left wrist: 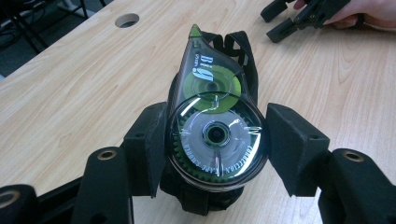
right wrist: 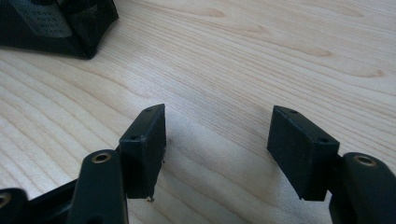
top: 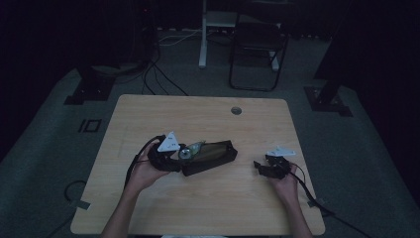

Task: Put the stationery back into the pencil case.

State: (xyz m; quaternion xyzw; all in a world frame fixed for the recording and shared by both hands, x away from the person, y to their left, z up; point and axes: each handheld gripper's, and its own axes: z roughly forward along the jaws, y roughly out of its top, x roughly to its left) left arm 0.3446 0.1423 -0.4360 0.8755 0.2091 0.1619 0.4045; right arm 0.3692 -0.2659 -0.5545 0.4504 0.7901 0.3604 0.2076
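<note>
Left gripper point(left wrist: 215, 140): jaws narrow, clamped on the round end of a correction tape dispenser point(left wrist: 212, 126), clear plastic shell, green and grey geared reels inside. Dispenser sits over the open black fabric pouch point(top: 210, 157), just left of the surface's centre; its tip points to 12 o'clock in the left gripper view. Right gripper point(right wrist: 217, 140): jaws partly apart, holding nothing, over bare pale wood-grain surface point(right wrist: 261, 56), at 3 o'clock from the pouch.
</note>
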